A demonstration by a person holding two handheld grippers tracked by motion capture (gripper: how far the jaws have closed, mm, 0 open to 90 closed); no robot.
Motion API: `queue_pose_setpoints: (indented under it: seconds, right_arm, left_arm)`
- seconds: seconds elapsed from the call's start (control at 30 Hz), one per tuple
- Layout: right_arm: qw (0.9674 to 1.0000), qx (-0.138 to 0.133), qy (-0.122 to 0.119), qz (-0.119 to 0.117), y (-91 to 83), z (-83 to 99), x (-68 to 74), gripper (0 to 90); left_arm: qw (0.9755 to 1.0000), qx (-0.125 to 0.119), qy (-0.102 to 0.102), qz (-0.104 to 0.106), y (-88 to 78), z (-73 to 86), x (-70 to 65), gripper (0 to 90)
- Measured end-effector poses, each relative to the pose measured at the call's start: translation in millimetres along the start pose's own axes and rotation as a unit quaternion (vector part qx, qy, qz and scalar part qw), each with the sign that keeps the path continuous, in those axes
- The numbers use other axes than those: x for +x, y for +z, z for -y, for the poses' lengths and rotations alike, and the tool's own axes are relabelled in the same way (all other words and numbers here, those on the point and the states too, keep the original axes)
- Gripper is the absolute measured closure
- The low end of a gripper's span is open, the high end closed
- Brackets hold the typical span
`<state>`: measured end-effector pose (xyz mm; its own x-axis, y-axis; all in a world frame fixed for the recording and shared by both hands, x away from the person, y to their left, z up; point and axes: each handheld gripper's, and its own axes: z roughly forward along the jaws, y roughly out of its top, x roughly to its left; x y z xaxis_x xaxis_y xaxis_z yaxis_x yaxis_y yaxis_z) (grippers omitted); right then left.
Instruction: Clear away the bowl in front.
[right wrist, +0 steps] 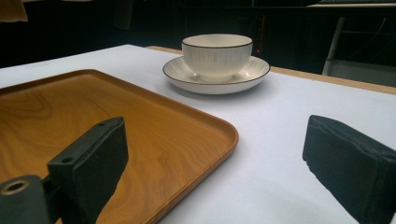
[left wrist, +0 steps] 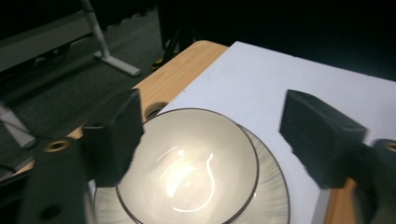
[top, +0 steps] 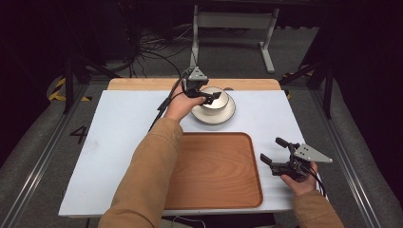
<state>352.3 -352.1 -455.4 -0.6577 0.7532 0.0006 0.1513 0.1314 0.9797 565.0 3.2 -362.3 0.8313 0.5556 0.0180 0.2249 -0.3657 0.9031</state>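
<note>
A cream bowl (top: 215, 102) with a dark rim stands upright on a matching plate (top: 227, 115) at the far middle of the white table top. My left gripper (top: 212, 98) hovers open just over the bowl (left wrist: 196, 158); one jaw overlaps its near rim and the other hangs past its far side above the plate (left wrist: 275, 186). Whether a jaw touches the rim I cannot tell. My right gripper (top: 270, 148) is open and holds nothing, low over the table just right of the wooden tray (top: 214, 166). From there the bowl (right wrist: 217, 53) and plate (right wrist: 219, 83) stand beyond the tray (right wrist: 70, 107).
The tray lies bare at the near middle of the white board (top: 123, 128). A strip of wooden table (top: 142, 84) runs along the far edge, with a round hole (left wrist: 156, 109) near the plate. A metal frame (top: 233, 21) and cables stand on the floor behind.
</note>
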Motion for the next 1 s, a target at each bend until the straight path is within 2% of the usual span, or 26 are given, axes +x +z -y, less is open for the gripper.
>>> queue_pose_setpoints:
  seconds: [0.03,0.13,0.23,0.27,0.33,0.37,0.5,0.63,0.73,0.77,1.0]
  right_arm:
    - [1.0000,-0.001,0.002,0.000,-0.2,0.1,-0.4,7.4]
    - [0.9999,-0.004,0.012,0.002,-0.4,0.2,-1.7,7.4]
    - [0.9999,-0.002,0.010,0.002,-0.3,0.1,-1.3,7.6]
    - [0.9999,-0.002,0.010,0.003,-0.3,0.2,-1.2,7.6]
    - [1.0000,-0.002,0.009,0.003,-0.2,0.1,-1.2,7.6]
    - [1.0000,-0.002,0.009,0.002,-0.2,0.2,-1.2,7.6]
    - [1.0000,-0.002,0.008,0.002,-0.3,0.1,-1.0,7.6]
    - [1.0000,-0.002,0.008,0.001,-0.3,0.2,-1.3,7.8]
    - [1.0000,-0.002,0.008,0.001,-0.4,0.2,-1.1,7.7]
    - [1.0000,-0.002,0.007,0.000,-0.4,0.2,-1.0,7.7]
    - [1.0000,-0.002,0.007,0.000,-0.5,0.2,-1.1,7.7]
  left_arm:
    - [1.0000,-0.002,-0.004,0.006,2.5,0.5,-1.4,16.9]
    - [0.9998,0.014,0.012,0.010,7.6,1.2,-7.1,13.7]
    - [0.9988,0.032,0.033,0.020,9.7,2.4,-10.4,19.2]
    - [0.9980,0.040,0.044,0.020,10.9,3.1,-10.9,22.9]
    - [0.9966,0.056,0.054,0.029,13.5,5.3,-11.1,25.7]
    - [0.9960,0.061,0.056,0.032,14.9,6.6,-11.2,28.5]
    - [0.9932,0.092,0.059,0.040,22.9,12.5,-13.2,29.3]
    - [0.9927,0.094,0.061,0.044,27.6,14.8,-15.1,31.4]
    - [0.9920,0.096,0.067,0.048,30.9,15.9,-17.8,37.2]
    - [0.9910,0.104,0.072,0.046,33.8,17.3,-19.9,39.6]
    - [0.9883,0.129,0.070,0.042,42.2,24.1,-21.2,44.8]
